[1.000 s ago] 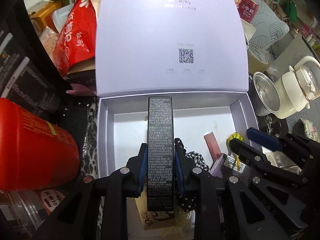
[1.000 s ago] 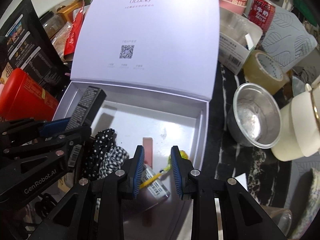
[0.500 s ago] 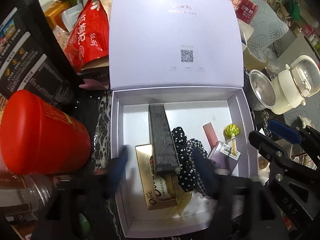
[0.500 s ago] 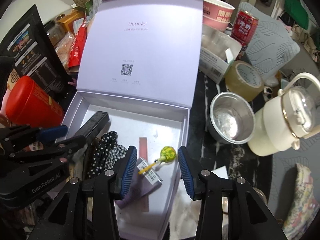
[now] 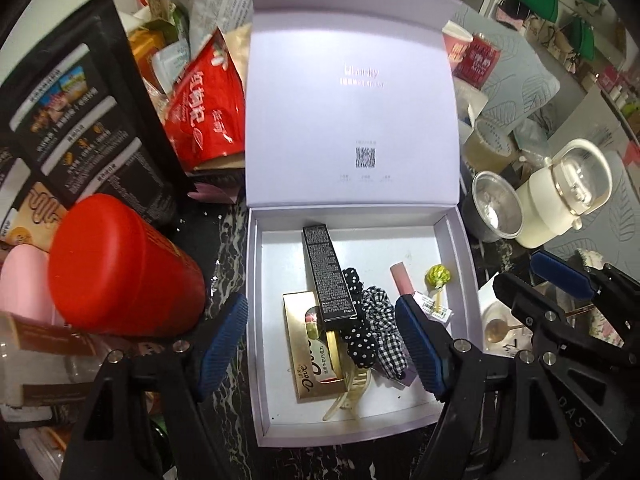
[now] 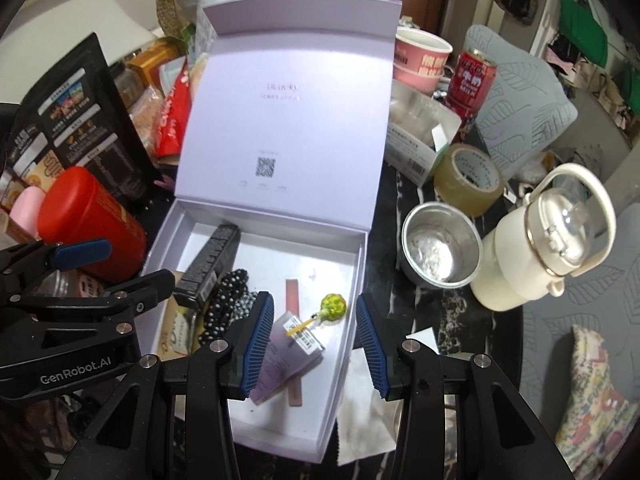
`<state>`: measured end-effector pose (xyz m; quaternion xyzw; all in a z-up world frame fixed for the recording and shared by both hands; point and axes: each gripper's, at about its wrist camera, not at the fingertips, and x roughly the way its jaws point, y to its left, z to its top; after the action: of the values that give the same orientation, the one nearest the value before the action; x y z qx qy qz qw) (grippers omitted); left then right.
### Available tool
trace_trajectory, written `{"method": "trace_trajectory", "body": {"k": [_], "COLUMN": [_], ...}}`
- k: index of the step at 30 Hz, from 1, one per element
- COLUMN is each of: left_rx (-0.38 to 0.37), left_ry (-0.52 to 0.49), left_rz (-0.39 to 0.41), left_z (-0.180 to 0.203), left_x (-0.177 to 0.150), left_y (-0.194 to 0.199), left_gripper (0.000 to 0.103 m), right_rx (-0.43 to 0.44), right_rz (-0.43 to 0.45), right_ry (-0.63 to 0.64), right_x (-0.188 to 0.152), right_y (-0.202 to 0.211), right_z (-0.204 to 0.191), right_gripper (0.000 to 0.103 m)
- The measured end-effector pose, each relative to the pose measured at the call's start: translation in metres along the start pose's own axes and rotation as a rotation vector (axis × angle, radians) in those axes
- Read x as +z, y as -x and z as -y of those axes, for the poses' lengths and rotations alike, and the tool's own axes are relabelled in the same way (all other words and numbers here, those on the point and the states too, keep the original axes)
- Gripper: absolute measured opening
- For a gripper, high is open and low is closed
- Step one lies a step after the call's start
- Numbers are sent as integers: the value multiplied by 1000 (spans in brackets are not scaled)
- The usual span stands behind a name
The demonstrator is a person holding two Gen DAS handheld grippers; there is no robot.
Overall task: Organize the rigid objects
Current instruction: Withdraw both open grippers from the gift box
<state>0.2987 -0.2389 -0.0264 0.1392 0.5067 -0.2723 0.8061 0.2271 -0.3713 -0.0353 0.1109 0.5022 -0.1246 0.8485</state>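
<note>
The lilac box [image 5: 256,320] stood open on the dark marble table [image 5: 224,240], its lid leaning back, and it already held a fair share of the job: a long black carton [image 5: 329,276] lay slanted with its near end resting on a gold chocolate box [image 5: 310,356], beside two hair scrunchies [image 5: 376,332], a pale hair claw [image 5: 348,390], a pink tube [image 5: 401,278], a lollipop [image 6: 333,307] and a small lilac packet [image 6: 286,354]. The left gripper [image 5: 322,344] hovered above the box with its jaws spread wide and nothing between them; the right gripper [image 6: 315,340] hung over the lollipop corner, its jaws partly apart and likewise empty. Much looked left to sort, judging by the clutter around the box: a red canister [image 5: 120,272], a steel cup [image 6: 440,245], a roll of tape [image 6: 469,180], a cream jug [image 6: 548,236] and a red can [image 6: 472,80] all sat outside it. Which of these belonged inside could not be told.
</note>
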Motion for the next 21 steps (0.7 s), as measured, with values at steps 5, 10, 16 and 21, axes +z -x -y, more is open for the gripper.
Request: {"method": "trace_trajectory", "body": {"k": [5, 10, 16, 21], "left_rx": [2, 9, 21, 29], "left_ry": [3, 13, 20, 31], "left_rz": [50, 102, 135, 154], "left_z": [0, -2, -4, -5], "left_x": [-1, -5, -21, -41], "left_y": [24, 52, 81, 105], "left_gripper": [76, 76, 88, 94], "right_rx": [10, 25, 34, 41], "right_rz": [35, 72, 118, 162], "right_ry": [-6, -15, -19, -27], "right_x": [1, -1, -11, -25], "right_y": [20, 43, 73, 99], "right_z": [-3, -5, -10, -14], "right_gripper": [43, 46, 54, 59]}}
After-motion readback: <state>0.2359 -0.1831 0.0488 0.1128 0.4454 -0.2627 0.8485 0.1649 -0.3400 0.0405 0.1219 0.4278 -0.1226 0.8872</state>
